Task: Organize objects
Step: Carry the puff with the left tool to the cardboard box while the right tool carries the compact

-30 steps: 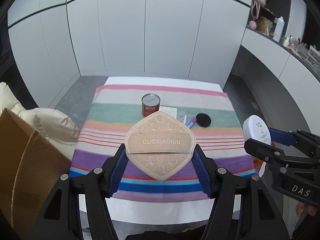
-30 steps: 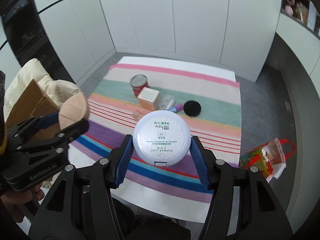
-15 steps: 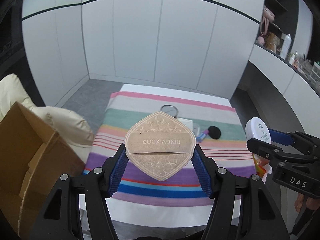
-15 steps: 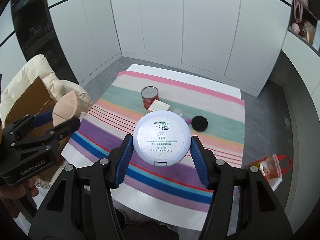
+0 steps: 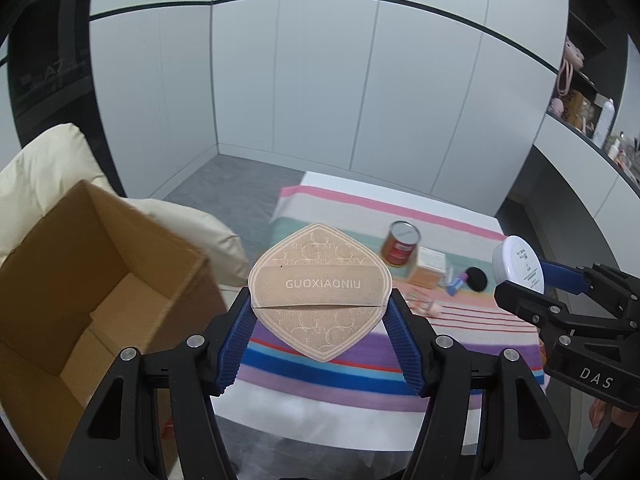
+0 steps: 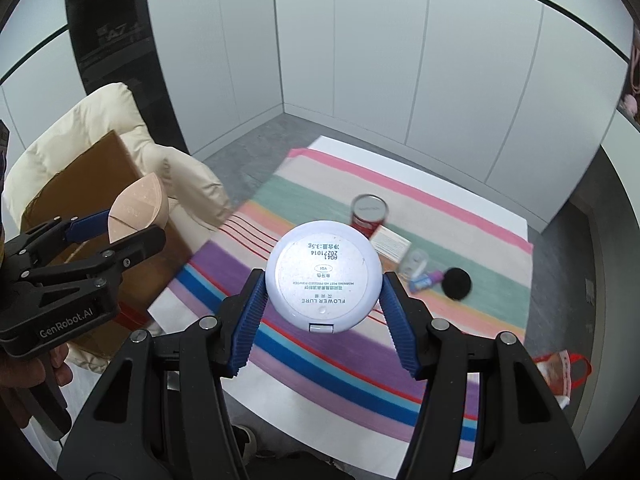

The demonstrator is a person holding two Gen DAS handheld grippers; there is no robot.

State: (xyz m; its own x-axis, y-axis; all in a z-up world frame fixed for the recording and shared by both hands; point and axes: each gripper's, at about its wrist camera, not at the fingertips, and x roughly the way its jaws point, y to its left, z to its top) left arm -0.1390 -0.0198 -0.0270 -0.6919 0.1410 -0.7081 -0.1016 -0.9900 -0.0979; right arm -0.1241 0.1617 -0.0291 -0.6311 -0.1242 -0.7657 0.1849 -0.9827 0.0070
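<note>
left hand-held gripper point(image 5: 320, 304) tilts downward in the air, its blue pads pinching a beige diamond-shaped puff point(image 5: 319, 290) by its side corners, with an open cardboard box point(image 5: 86, 280) just to its left and below. right hand-held gripper point(image 6: 322, 280) tilts downward too, above the near edge of the desk point(image 6: 360, 444) with its striped cloth point(image 6: 472, 240), its blue pads clamped on the rim of a round white compact point(image 6: 322, 276), label facing the camera. on the cloth lie a red can point(image 6: 370, 214), a small carton point(image 6: 390, 245), a black puff point(image 6: 456, 283) and a small tube point(image 6: 428, 279).
</note>
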